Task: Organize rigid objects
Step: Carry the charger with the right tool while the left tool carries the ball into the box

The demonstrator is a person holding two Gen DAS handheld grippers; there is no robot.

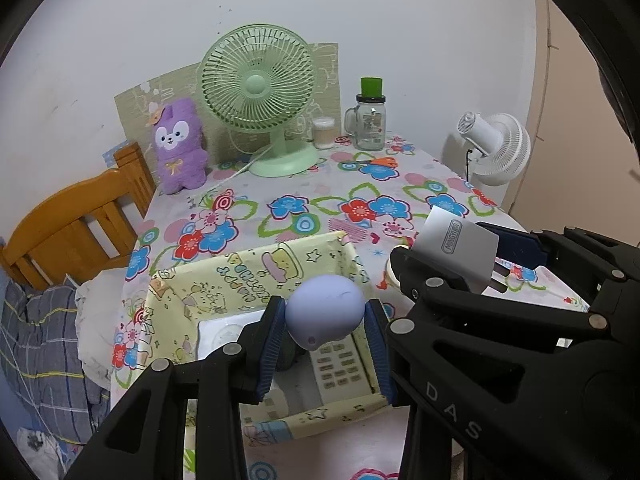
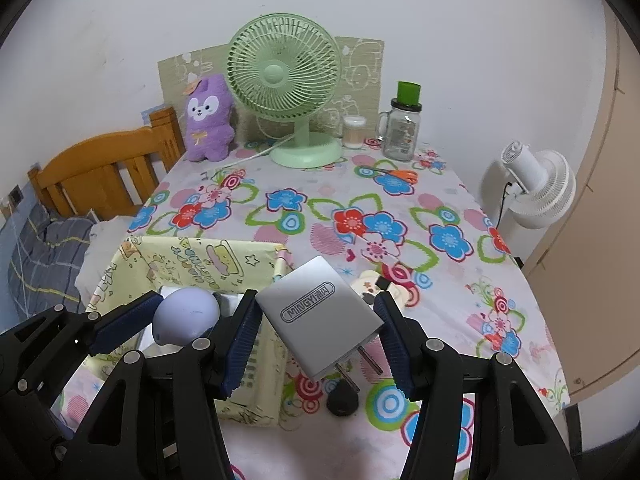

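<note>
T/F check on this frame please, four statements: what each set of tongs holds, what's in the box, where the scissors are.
1. The left tongs grip a lavender egg-shaped object. True.
2. The right tongs are empty. False: they hold a silver plug adapter, prongs toward the camera.
3. The yellow box holds a white keypad device. True.
4. The orange scissors lie inside the box. False: they lie on the floral tablecloth near the glass jar.

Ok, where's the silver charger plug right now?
The silver charger is clamped in the right gripper, prongs pointing down, just right of the yellow box; the left wrist view shows it at right too.
</note>
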